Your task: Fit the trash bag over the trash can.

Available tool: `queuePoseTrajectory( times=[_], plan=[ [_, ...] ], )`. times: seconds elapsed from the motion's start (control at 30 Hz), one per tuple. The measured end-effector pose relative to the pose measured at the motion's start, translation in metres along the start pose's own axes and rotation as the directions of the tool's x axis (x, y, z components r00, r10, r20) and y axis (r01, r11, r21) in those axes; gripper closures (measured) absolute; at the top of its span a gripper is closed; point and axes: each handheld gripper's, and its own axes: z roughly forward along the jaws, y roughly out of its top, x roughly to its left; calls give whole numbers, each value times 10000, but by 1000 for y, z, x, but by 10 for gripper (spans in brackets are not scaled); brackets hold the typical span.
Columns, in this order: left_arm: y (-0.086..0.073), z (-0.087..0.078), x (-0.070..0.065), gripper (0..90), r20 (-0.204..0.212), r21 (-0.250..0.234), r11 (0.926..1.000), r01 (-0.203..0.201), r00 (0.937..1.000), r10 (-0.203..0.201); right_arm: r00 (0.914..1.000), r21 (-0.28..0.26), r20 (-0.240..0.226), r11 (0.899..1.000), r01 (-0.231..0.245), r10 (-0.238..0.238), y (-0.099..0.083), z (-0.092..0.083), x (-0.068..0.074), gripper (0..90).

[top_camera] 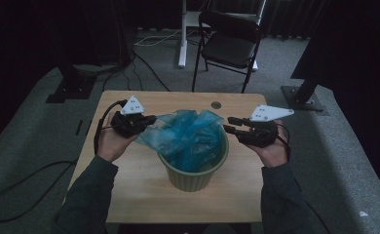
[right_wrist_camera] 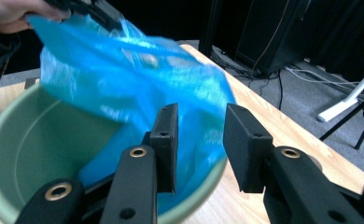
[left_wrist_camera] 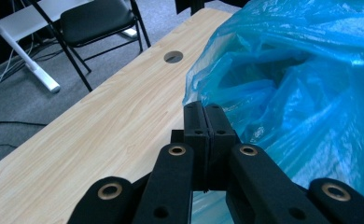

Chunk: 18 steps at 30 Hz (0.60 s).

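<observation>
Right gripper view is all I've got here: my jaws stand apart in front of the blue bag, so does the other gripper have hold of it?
Observer: Yes. The left gripper is shut on the blue bag, pinching its edge.
Operator: Which side of the bin is that edge on?
Observer: The left side of the green bin, stretched out past its rim.
Operator: Where is the bin on the table?
Observer: Near the middle of the wooden table, between both hands.

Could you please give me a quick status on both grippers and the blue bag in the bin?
Left gripper shut on blue bag edge. Right gripper open, nothing between its jaws. Bag partly in green bin. Nothing in the way.
</observation>
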Motion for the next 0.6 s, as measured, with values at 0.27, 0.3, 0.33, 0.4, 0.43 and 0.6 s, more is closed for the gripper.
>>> queuePoseTrajectory(
  times=[0.27,0.3,0.33,0.4,0.43,0.6],
  plan=[
    [6,7,-10,891,148,-64,9998,-196,9997,197,9995,-5,-103,9995,303,-303,21,16,6,652],
    [7,8,-10,891,153,-61,9997,-246,9996,247,9993,13,-142,9994,336,-336,24,19,7,651],
    [7,8,-12,891,164,-94,9997,-240,9996,242,9992,25,-172,9993,369,-368,26,22,7,647],
    [8,9,-13,890,184,-99,9996,-264,9995,266,9990,59,-224,9992,386,-384,28,25,8,643],
    [9,9,-13,890,198,-77,9994,-332,9992,334,9989,79,-277,9992,391,-389,30,28,10,642],
    [11,11,-17,889,209,-125,9992,-371,9991,373,9951,578,-519,9945,875,-845,37,47,17,617]
  ],
)
